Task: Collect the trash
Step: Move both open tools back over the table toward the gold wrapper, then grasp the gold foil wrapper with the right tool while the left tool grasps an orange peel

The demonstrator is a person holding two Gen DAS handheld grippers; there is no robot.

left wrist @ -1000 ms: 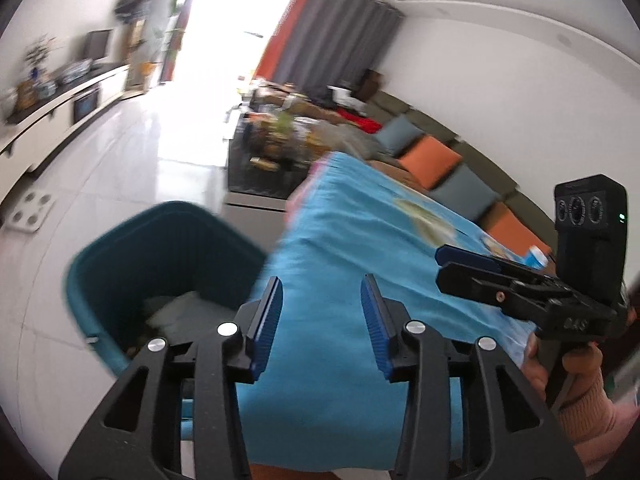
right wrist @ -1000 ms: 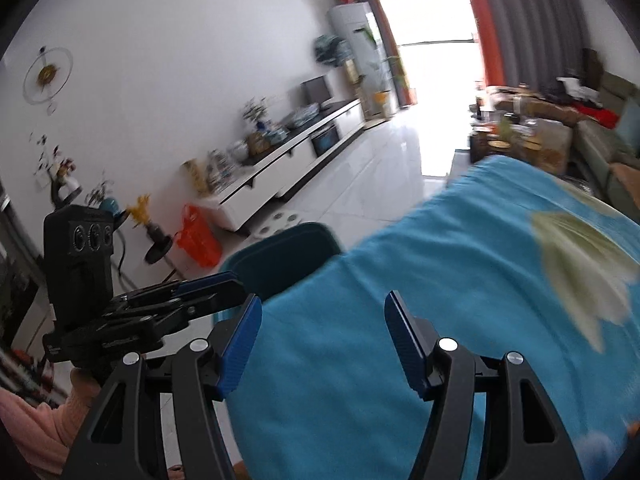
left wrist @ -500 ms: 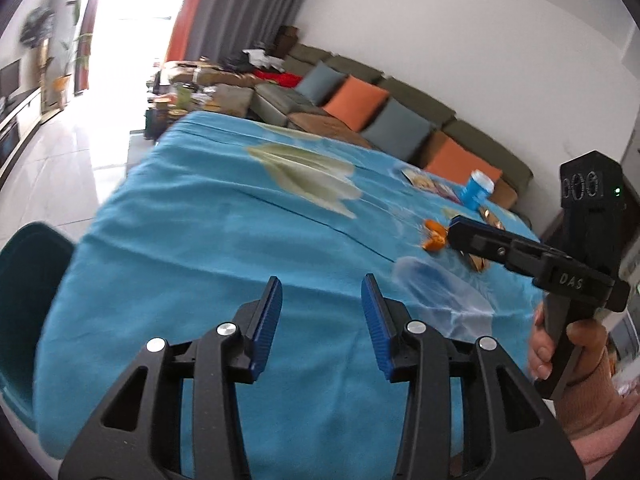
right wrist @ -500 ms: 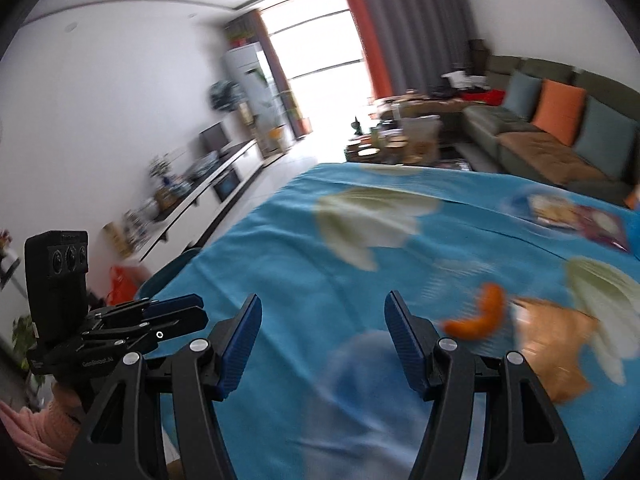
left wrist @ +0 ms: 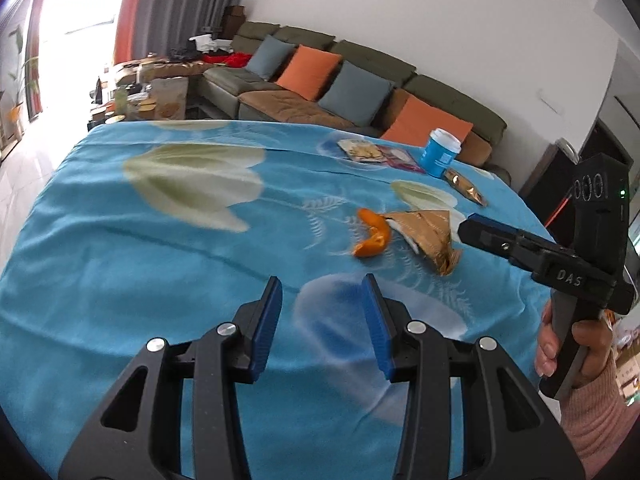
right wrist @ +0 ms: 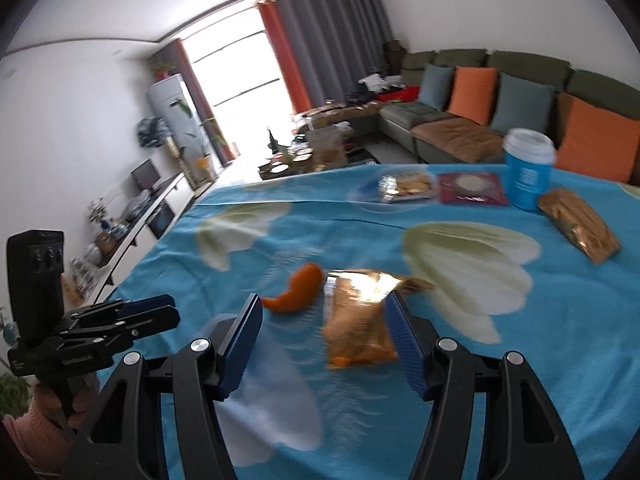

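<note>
Two grippers hover over the blue tablecloth, the left gripper narrowly parted, the right gripper wider, both empty. Orange peel touches a gold wrapper mid-table; a blue cup stands near the far edge.

We swing both grippers away from the teal bin, which drops out of sight, and across the counter toward its far right corner. The orange peel and crumpled gold wrapper now lie just ahead of our right gripper.
</note>
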